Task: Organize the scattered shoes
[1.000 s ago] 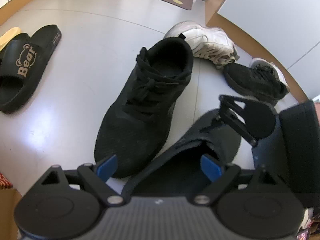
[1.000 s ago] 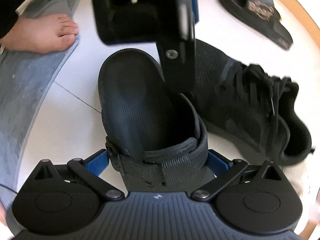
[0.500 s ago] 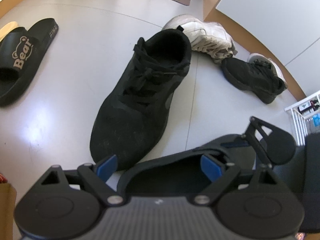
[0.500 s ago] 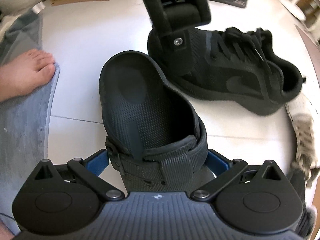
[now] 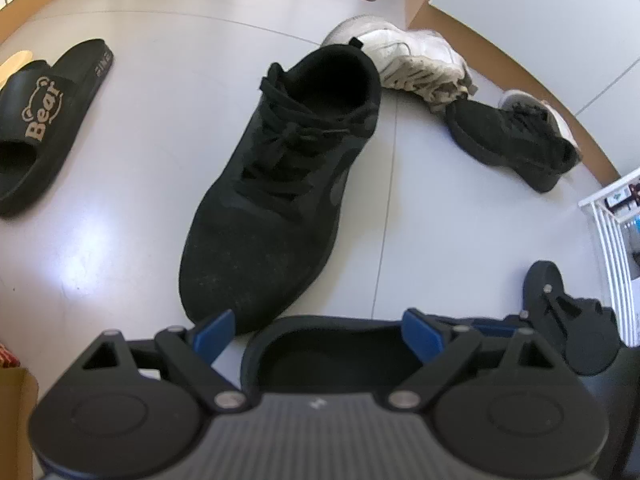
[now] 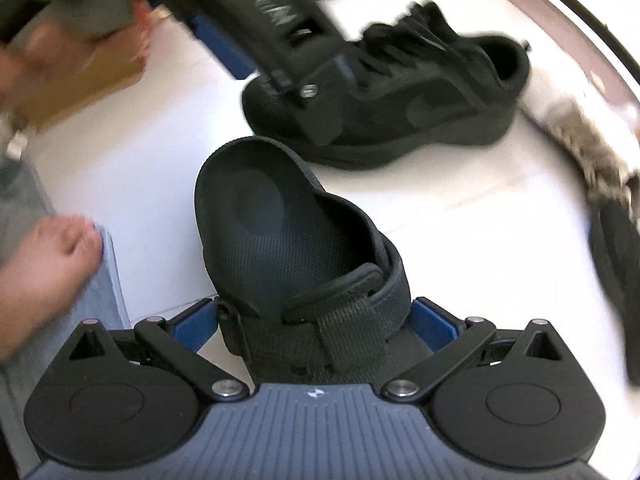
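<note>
Black mesh clog gripped over a shoe-strewn floor.

Left wrist view: the left gripper [image 5: 316,330] has its fingers spread wide, the black mesh clog [image 5: 332,354] lying between them untouched, just beside the black lace-up sneaker [image 5: 288,184] on the pale tiled floor [image 5: 140,128]. A black "Bear" slide [image 5: 44,120] lies toward the floor's left edge.
Right wrist view: the right gripper [image 6: 316,318] is clenched on the clog's strapped front, its heel cup pointing toward the sneaker.

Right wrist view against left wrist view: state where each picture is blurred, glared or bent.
Right wrist view: the edges smear, the left gripper and bare foot streak, while the held black clog stays sharp. Left wrist view: mostly crisp, glare patch on the floor, fisheye bending at the rim, black sneaker clear.
</note>
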`<control>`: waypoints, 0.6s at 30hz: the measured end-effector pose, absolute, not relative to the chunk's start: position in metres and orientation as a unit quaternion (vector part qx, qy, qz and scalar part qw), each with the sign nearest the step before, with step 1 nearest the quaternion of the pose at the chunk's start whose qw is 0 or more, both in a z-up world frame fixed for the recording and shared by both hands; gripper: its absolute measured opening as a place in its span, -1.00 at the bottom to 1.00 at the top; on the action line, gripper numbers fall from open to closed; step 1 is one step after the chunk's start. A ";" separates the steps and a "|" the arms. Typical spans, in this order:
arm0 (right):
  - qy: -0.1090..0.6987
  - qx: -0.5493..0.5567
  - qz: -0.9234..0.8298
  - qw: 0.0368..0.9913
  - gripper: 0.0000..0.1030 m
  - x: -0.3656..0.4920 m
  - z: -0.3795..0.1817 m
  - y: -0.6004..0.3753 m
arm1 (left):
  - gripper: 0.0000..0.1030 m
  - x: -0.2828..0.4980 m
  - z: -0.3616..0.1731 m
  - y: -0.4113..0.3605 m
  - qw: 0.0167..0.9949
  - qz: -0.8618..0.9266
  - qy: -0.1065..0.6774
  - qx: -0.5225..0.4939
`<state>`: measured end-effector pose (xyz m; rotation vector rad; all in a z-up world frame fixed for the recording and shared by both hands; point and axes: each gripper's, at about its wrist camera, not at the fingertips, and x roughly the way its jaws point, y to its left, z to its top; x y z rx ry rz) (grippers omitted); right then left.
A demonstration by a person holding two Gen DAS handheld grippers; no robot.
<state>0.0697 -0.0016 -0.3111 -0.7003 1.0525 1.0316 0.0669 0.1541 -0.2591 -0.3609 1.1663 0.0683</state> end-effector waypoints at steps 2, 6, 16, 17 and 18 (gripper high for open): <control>0.477 -0.300 0.451 0.692 1.00 0.071 -0.310 -0.001 | 0.79 0.067 -0.260 0.152 0.818 0.031 0.550 -0.165; 0.522 -0.233 0.409 0.712 1.00 0.078 -0.312 0.000 | 0.79 0.067 -0.261 0.150 0.818 0.031 0.553 -0.159; 0.486 -0.279 0.477 0.677 1.00 0.079 -0.317 -0.001 | 0.79 0.065 -0.263 0.150 0.816 0.034 0.557 -0.149; 0.478 -0.285 0.489 0.672 1.00 0.078 -0.317 -0.002 | 0.79 0.065 -0.264 0.150 0.816 0.035 0.559 -0.147; 0.469 -0.290 0.502 0.666 1.00 0.077 -0.318 -0.003 | 0.79 0.065 -0.264 0.149 0.815 0.035 0.559 -0.147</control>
